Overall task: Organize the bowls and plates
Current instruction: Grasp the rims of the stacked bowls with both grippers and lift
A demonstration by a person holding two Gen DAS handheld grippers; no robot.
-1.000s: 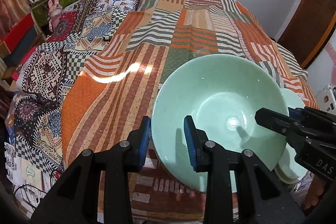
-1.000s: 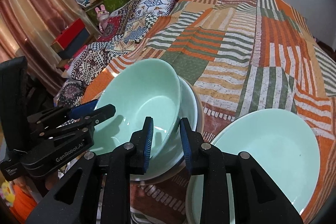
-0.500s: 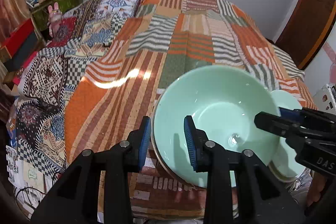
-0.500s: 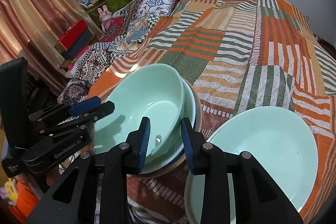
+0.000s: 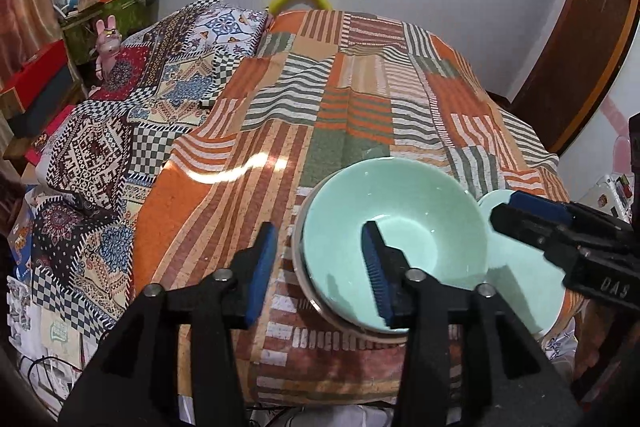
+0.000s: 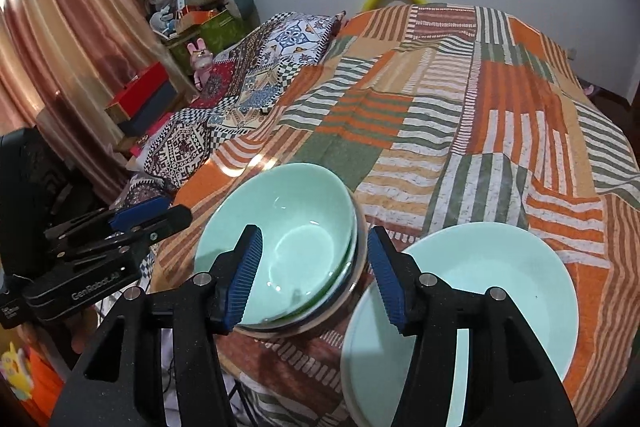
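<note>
Down at the near edge of the bed with the orange, green and cream striped patchwork cover (image 5: 360,99), the pale mint-green glazed bowl (image 5: 394,223) sits nested on top of more bowls of the same colour, so it's a little stack now. From the left wrist view the stack is at about 4 o'clock of the frame; from the right wrist view it's just left of centre, around 7 o'clock. The left gripper (image 5: 320,267) has its jaws partway apart, and they've just been opening: the near rim of the bowl is in line between the blue ribbed pads but neither pad presses on it, so nothing's held. Same story with the right gripper (image 6: 314,275), jaws freshly opened to a middling gap, straddling the right-hand rim of the stack without clamping it. At 4 to 5 o'clock in the right wrist view there's a wide, shallow mint-green plate (image 6: 480,291) lying just beside the stack, its near side hanging out past the bed edge as far as I can tell. Each gripper shows up in the other's camera, one on either side of the bowls. Further back, at 10 o'clock, a dark patterned checkered quilt (image 5: 120,131) is bunched along the left side of the bed.
</note>
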